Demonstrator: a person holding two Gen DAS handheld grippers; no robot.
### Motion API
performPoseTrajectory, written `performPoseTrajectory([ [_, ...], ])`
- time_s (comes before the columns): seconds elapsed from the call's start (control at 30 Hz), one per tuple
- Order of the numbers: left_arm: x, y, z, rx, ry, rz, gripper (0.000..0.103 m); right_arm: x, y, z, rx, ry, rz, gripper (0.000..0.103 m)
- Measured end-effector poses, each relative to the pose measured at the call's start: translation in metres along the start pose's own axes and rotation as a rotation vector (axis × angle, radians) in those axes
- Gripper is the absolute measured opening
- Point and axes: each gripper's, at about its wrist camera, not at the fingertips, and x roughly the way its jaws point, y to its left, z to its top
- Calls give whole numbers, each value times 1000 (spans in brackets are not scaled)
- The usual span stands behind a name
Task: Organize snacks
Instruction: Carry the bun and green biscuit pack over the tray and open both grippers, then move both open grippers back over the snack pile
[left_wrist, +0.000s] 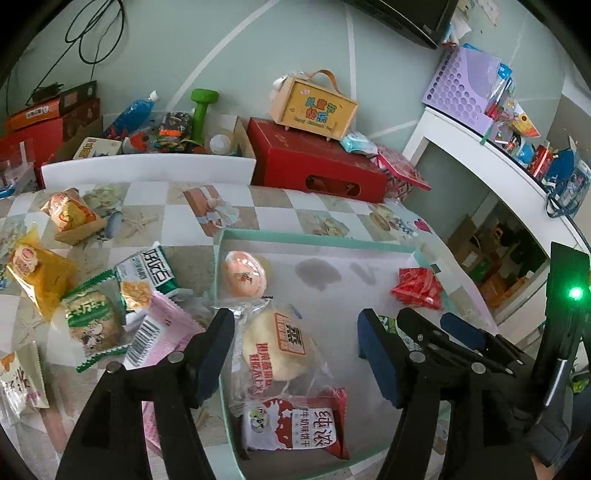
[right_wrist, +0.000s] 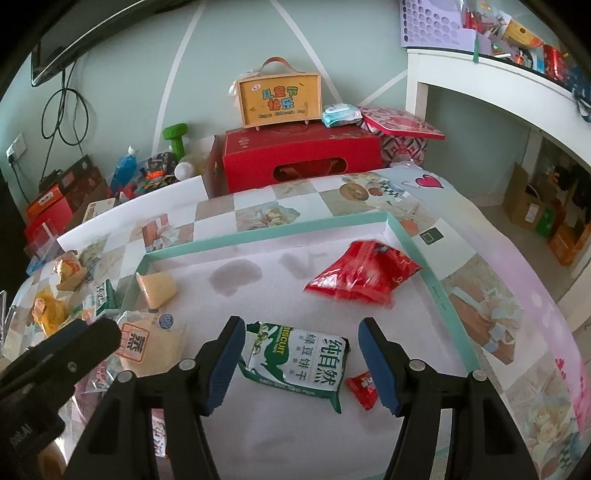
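1. Patterned bench (right_wrist: 480, 288) is carrying a teal-rimmed tray (right_wrist: 413, 236).
2. Left tongs (left_wrist: 295, 354) are gaping over a bun (left_wrist: 277, 347) at the tray's 9 o'clock.
3. Right tongs (right_wrist: 301, 365) are hanging open around a green biscuit pack (right_wrist: 299, 363) at 6 o'clock.

A green-and-white biscuit pack (right_wrist: 297, 363) lay flat in the teal-rimmed tray (right_wrist: 266, 232), a small red candy (right_wrist: 362, 384) just beside it

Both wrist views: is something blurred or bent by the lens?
Left wrist view: straight shelf edge bows strongly, corners black; the tray floor looks hazy. Right wrist view: same fisheye bending, red snack bag slightly smeared, green biscuit pack sharp.
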Motion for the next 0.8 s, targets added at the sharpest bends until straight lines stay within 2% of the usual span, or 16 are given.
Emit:
performPoseTrajectory([
  [0.13, -5, 3, 1, -5, -15, 10, 71, 0, 3, 0, -7, -1, -1, 67],
  [0.3, -10, 5, 3, -4, -38, 23, 85, 2, 6, 0, -15, 7, -10, 70],
  [0.37, -11, 7, 4, -16, -39, 37, 91, 2, 7, 1, -23, 3, -24, 90],
  [0.43, -12, 10, 3, -21, -38, 51, 99, 0, 8, 1, -26, -12, -39, 103],
  [0.8, -16, 23, 3, -40, -64, 118, 99, 2, 5, 0, -28, -6, -63, 103],
])
